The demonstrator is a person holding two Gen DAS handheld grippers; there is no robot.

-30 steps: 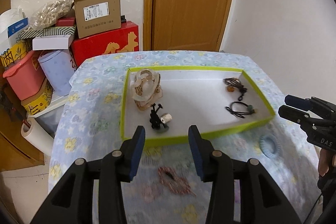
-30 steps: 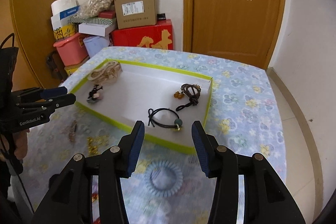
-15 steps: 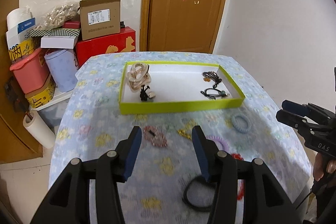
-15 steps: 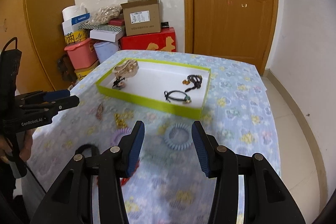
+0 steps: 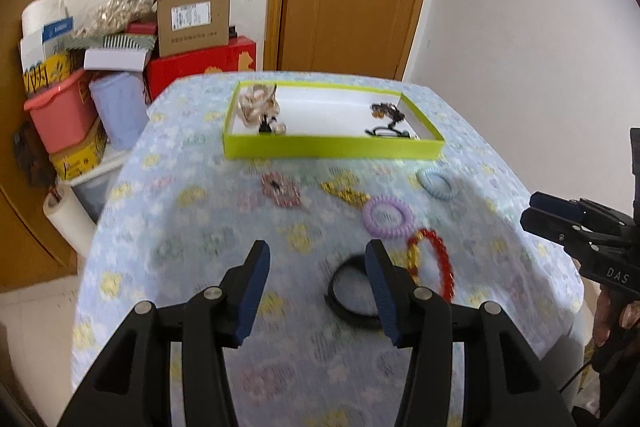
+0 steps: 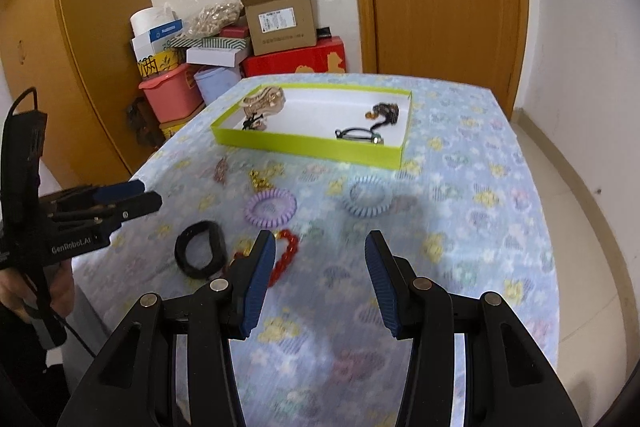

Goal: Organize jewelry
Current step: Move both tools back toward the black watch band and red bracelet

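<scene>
A green-rimmed white tray sits far on the table and holds several pieces of jewelry. Loose on the cloth lie a pink clip, a gold clip, a blue coil tie, a purple coil tie, a red bead bracelet and a black band. My left gripper is open and empty above the near cloth. My right gripper is open and empty, also above the near cloth.
The table has a blue flowered cloth. Stacked boxes and a pink bin stand beyond its far left corner. A wooden door is behind. The table's near edge drops off below both grippers.
Both grippers have pulled back from the tray toward the near edge of the table. More loose jewelry has come into view. Both stay open and empty.
</scene>
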